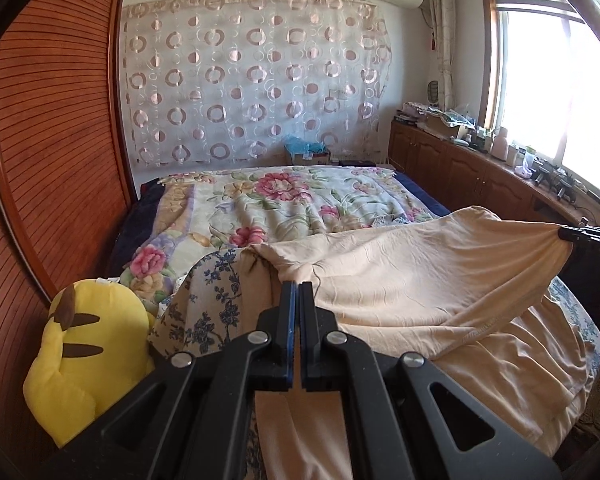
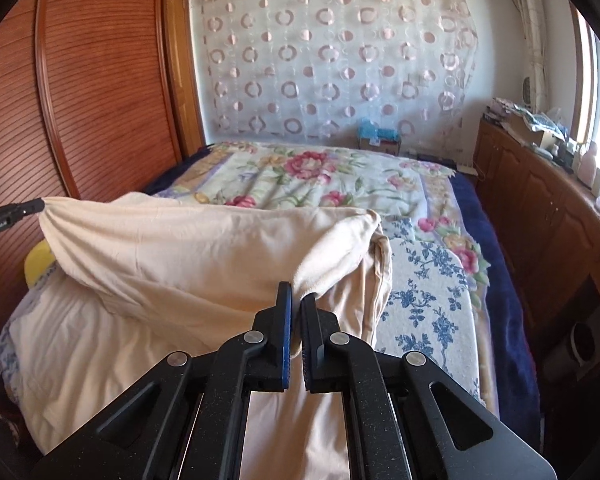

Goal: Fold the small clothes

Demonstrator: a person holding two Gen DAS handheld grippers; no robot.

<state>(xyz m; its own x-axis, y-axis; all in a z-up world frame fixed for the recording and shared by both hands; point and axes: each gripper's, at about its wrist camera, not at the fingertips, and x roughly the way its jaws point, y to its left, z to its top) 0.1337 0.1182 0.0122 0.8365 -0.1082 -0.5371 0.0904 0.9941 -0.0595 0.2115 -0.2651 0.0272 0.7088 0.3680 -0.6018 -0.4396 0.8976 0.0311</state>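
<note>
A cream-coloured garment (image 1: 412,276) is held stretched above the bed between both grippers, its lower part draping onto the bed (image 2: 100,360). My left gripper (image 1: 299,286) is shut on one corner of the garment; it also shows at the left edge of the right wrist view (image 2: 36,205). My right gripper (image 2: 296,300) is shut on the other corner; it also shows at the right edge of the left wrist view (image 1: 566,234). The cloth sags between the two grips.
The bed carries a floral quilt (image 1: 284,200) and a blue-flowered cover (image 2: 424,280). A yellow plush toy (image 1: 88,356) lies at the left by the wooden wardrobe (image 1: 52,152). A low wooden cabinet (image 2: 540,208) with clutter runs along the window side.
</note>
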